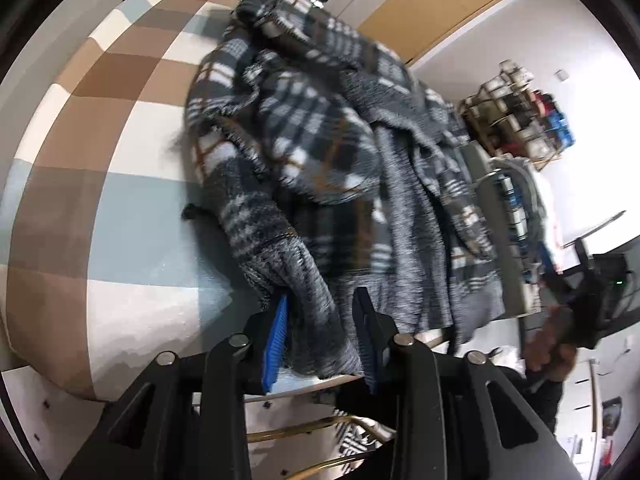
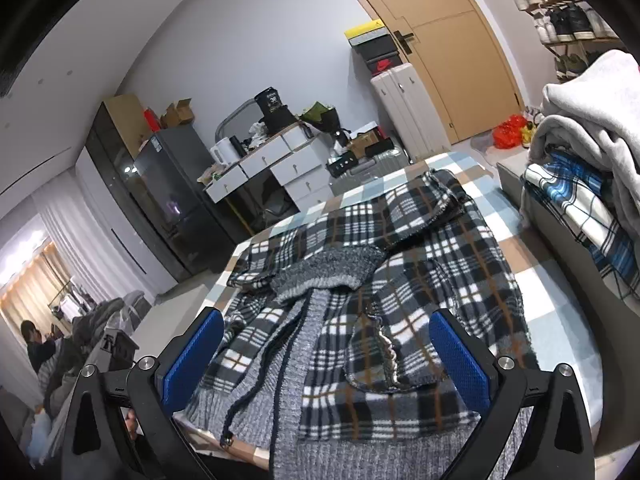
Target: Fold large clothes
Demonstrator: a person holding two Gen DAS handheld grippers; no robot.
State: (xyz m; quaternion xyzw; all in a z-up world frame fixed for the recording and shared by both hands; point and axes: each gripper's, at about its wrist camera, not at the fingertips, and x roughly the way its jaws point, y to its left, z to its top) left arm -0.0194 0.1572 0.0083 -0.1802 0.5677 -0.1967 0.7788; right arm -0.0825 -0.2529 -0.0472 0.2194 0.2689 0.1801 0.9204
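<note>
On the checked bed (image 1: 100,208), left gripper (image 1: 320,344) pinches the plaid garment (image 1: 304,140).

The room had pale grey-white walls (image 2: 248,40) and a tan wooden door (image 2: 452,60), beside which a white suitcase (image 2: 408,112) stood upright under stacked shoe boxes (image 2: 374,48). A white drawer unit (image 2: 276,164) cluttered with a kettle (image 2: 221,153) stood against the wall next to a dark glass-fronted cabinet (image 2: 160,200), and a shoe rack (image 2: 568,20) filled the corner to the right of the door. At the far left, bright light fell on sheer curtains (image 2: 36,280), and a seated person (image 2: 36,344) was there.
</note>
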